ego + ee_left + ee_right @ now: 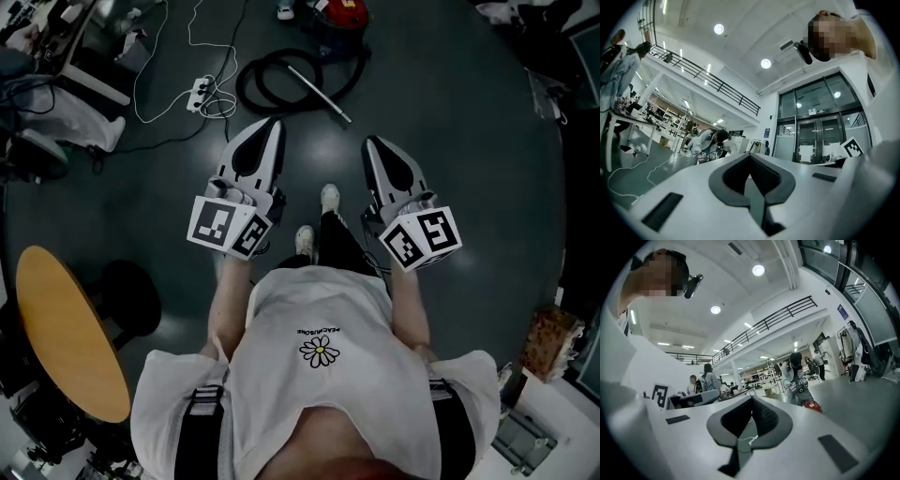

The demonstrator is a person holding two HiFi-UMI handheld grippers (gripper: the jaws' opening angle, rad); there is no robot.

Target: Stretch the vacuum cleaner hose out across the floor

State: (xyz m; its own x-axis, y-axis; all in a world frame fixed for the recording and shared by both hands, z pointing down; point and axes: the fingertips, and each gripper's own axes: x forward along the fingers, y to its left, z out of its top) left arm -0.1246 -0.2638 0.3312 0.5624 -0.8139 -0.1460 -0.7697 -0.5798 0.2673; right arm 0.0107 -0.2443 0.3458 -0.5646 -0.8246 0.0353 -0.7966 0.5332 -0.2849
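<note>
The red vacuum cleaner (339,17) stands on the dark floor at the top of the head view. Its black hose (272,80) lies coiled in a loop in front of it, and a metal wand (321,95) slants across the loop. My left gripper (275,123) and right gripper (371,143) are held out side by side above the floor, short of the hose, both shut with nothing between the jaws. The left gripper (751,157) looks level across a large hall. Past the right gripper (752,400), the red vacuum cleaner (812,405) shows low on the floor.
A white power strip (201,92) with a looping white cable lies left of the hose. A round orange table (66,328) and a black stool (131,295) stand at lower left. A cardboard box (551,342) sits at right. A person (797,376) stands beyond the vacuum cleaner.
</note>
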